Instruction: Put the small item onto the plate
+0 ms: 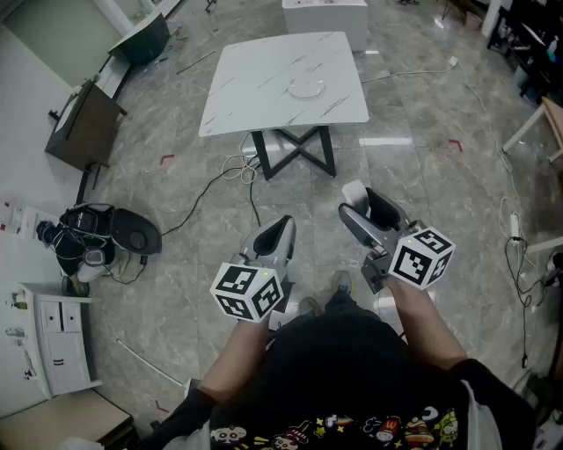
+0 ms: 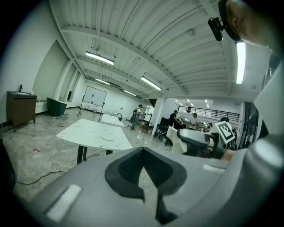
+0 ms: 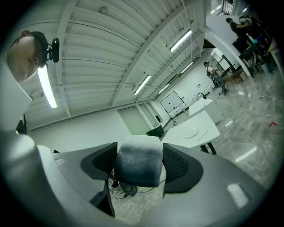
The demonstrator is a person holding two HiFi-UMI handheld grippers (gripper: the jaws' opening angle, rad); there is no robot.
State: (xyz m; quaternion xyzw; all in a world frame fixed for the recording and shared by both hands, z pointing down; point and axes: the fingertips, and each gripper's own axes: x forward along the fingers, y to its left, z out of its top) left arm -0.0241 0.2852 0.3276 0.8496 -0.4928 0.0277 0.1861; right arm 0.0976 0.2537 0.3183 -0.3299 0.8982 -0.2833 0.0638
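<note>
A round white plate (image 1: 307,87) lies on a white marble-top table (image 1: 264,97) some way ahead of me; the plate (image 2: 108,137) and table (image 2: 88,129) also show in the left gripper view. My right gripper (image 1: 361,202) is shut on a small block, white on top and grey lower down (image 3: 138,159), squeezed between its dark pads (image 3: 179,164). The block (image 1: 354,190) juts from the jaw tips over the floor. Beside it at waist height, my left gripper (image 1: 281,227) is shut with nothing in it.
The table stands on a dark X-frame (image 1: 295,149) over a grey marble floor with cables (image 1: 211,186). A dark cabinet (image 1: 84,123), black gear (image 1: 101,235) and a white drawer unit (image 1: 48,347) line the left. Another white table (image 1: 324,12) stands behind.
</note>
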